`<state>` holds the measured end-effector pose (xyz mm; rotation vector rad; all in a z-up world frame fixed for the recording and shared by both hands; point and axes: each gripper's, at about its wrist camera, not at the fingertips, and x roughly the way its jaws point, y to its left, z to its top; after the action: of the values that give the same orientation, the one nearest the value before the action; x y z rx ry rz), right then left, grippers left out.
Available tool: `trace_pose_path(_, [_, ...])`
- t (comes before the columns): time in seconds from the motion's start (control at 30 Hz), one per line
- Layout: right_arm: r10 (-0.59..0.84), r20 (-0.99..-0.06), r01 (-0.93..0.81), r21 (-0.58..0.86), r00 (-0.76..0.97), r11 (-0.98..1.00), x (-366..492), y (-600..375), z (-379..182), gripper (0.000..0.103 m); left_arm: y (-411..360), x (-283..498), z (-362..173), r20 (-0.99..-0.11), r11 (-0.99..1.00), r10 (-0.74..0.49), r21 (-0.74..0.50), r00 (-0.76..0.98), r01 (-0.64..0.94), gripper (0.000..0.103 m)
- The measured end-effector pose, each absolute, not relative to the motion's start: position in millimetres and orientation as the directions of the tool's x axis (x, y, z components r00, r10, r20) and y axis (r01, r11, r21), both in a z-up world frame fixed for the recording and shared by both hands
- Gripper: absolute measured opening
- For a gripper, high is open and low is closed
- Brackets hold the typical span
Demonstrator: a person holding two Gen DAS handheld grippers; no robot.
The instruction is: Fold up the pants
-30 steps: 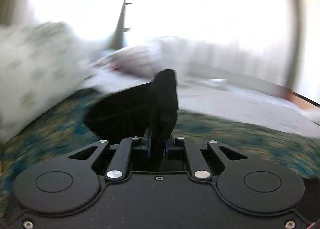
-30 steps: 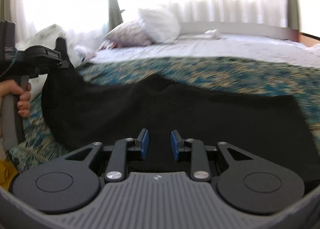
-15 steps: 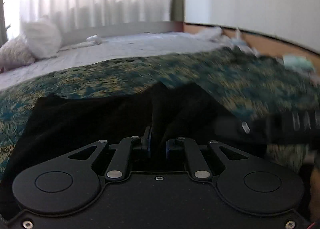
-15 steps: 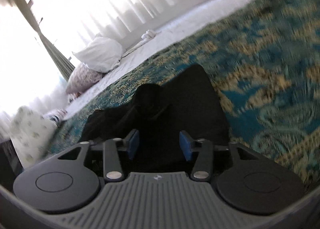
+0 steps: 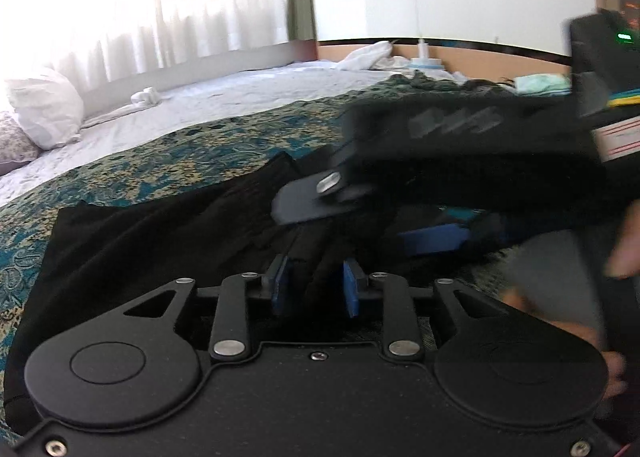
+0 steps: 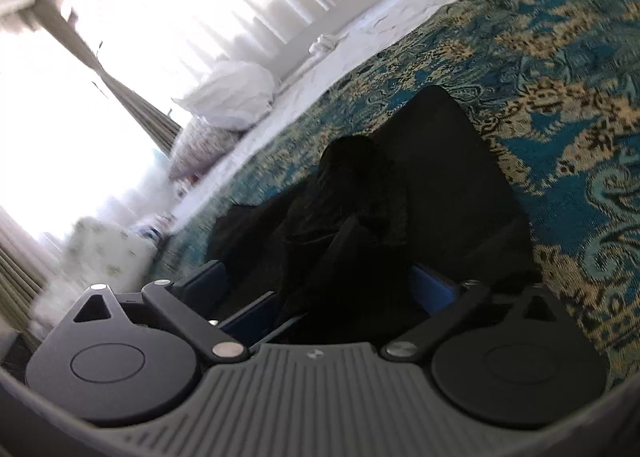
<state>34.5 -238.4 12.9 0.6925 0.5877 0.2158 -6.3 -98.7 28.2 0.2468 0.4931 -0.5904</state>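
Left tongs (image 5: 316, 287): blue pads slightly apart, black pants (image 5: 160, 233) bunched between them, grip uncertain. Right tongs (image 6: 320, 289): spread wide, straddling the pants (image 6: 420, 185), which lie on the patterned bedspread (image 6: 560, 105). Only the left wrist view shows the right tongs (image 5: 432, 237) crossing above the fabric; only the right shows the pillow (image 6: 232, 97).

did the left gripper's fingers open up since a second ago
Yes. The left gripper was clamped on the black fabric pants; now its blue pads stand apart with cloth loose between them.
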Motion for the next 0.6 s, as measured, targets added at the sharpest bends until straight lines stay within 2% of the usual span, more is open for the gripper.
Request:
trace_pose_path(0.1, [0.339, -0.461, 0.006, 0.599, 0.820, 0.801, 36, -227, 14, 0.096, -91, -13, 31, -0.512, 0.791, -0.500, 0.060, 0.699, 0.609, 0.028])
trace_pose_path(0.27, [0.252, -0.483, 0.049, 0.527, 0.838, 0.849, 35, -216, 12, 0.069, -63, -31, 39, -0.515, 0.788, -0.513, 0.034, 0.686, 0.615, 0.029])
trace_pose_path(0.37, [0.193, -0.491, 0.065, 0.461, 0.850, 0.885, 30, -208, 12, 0.058, -42, -36, 44, -0.508, 0.808, -0.494, 0.032, 0.705, 0.589, 0.033])
trace_pose_path(0.4, [0.175, -0.491, 0.068, 0.438, 0.853, 0.897, 29, -205, 12, 0.055, -33, -36, 46, -0.502, 0.821, -0.481, 0.031, 0.719, 0.570, 0.034])
trace_pose_path(0.47, [0.156, -0.484, 0.065, 0.410, 0.861, 0.910, 26, -200, 14, 0.033, -17, -34, 50, -0.477, 0.855, -0.444, 0.029, 0.759, 0.519, 0.039])
trace_pose_path(0.53, [0.136, -0.460, 0.057, 0.382, 0.878, 0.922, 25, -196, 21, 0.026, -3, -23, 51, -0.464, 0.901, -0.371, 0.030, 0.804, 0.433, 0.039])
trace_pose_path(0.6, [0.105, -0.420, 0.045, 0.333, 0.902, 0.942, 24, -193, 33, 0.023, 10, -12, 53, -0.462, 0.941, -0.288, 0.025, 0.839, 0.337, 0.039])
